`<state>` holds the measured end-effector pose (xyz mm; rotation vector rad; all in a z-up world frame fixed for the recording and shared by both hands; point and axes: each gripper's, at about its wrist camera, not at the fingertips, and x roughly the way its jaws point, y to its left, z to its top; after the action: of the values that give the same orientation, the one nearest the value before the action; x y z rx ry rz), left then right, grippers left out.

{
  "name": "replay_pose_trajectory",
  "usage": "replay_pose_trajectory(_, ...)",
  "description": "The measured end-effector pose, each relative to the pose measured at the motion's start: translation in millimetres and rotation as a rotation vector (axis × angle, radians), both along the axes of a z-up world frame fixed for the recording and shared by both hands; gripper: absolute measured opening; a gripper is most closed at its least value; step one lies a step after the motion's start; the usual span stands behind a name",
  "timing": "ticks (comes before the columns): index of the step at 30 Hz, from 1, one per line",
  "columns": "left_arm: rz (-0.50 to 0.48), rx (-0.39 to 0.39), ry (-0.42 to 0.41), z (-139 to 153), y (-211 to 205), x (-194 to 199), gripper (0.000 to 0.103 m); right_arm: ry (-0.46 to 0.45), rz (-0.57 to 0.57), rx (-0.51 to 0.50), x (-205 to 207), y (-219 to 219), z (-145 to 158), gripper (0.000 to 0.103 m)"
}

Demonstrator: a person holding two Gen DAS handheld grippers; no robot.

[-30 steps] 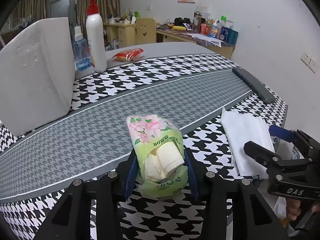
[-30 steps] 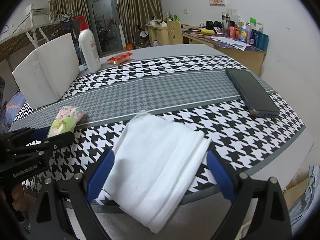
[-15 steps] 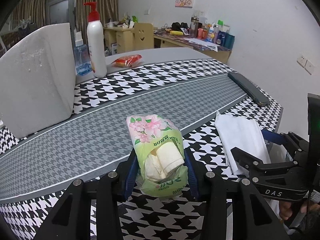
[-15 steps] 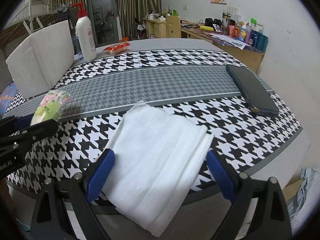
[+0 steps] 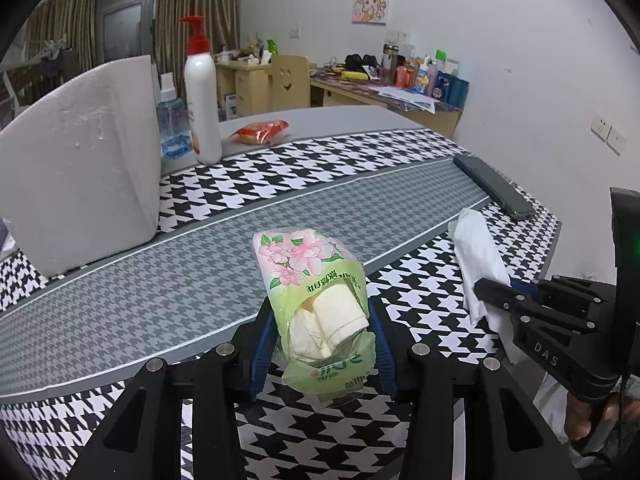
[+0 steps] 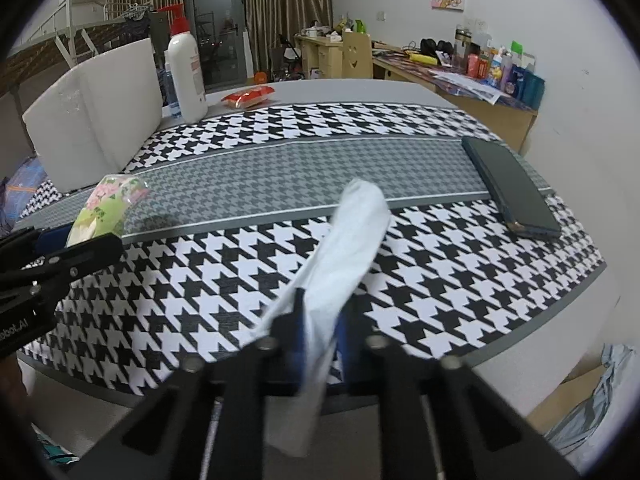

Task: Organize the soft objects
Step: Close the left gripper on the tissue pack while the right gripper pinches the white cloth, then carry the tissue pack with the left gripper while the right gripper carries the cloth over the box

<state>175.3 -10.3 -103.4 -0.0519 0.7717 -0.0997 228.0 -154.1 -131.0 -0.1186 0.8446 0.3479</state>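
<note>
Right tool [image 6: 320, 322]: jaws, spread a second ago, now pinch white cloth [image 6: 352, 232], bunched at surface [image 6: 460, 280] 6 o'clock edge. Left tool [image 5: 322, 344], angled downward, grips green tissue pack [image 5: 316, 300], tissues inside, at 8 o'clock.

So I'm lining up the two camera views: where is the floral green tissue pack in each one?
Left wrist: floral green tissue pack, bottom centre, in the left claw.
Right wrist: far left, mid-height.
Shared landmark: white pump bottle with red top.
</note>
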Motion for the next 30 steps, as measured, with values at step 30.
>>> replay_pose_trajectory(30, 0.049, 0.028, -0.145, 45.5, 12.7, -37.1, 0.046, -0.162, 0.057, 0.064, -34.1, 5.0, 54.6, 0.012)
